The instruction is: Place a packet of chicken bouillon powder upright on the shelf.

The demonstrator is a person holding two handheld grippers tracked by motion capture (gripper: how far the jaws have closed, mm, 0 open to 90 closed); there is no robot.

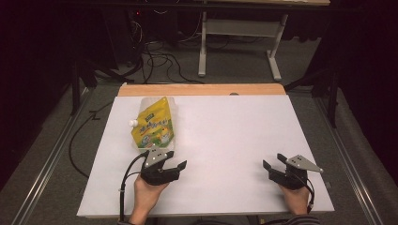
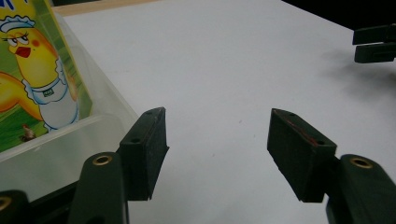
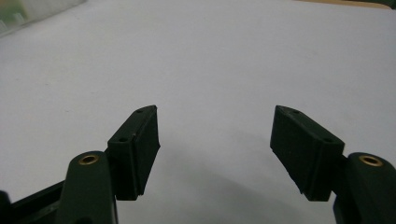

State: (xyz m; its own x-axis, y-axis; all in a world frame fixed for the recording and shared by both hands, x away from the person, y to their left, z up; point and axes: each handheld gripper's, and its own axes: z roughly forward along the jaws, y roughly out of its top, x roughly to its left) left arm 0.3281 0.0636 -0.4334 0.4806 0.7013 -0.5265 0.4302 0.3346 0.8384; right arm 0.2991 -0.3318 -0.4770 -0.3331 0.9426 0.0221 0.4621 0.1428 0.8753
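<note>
White-topped table [image 1: 225,140]. Yellow-green spouted drink pouch with a cartoon chick [image 1: 153,125] lies in a clear plastic tray [image 2: 100,100] at far left. Left tongs [image 1: 170,160] just beside the tray's near end, jaws apart, empty. Right tongs [image 1: 273,162] well apart at near right, jaws apart, empty.
</note>
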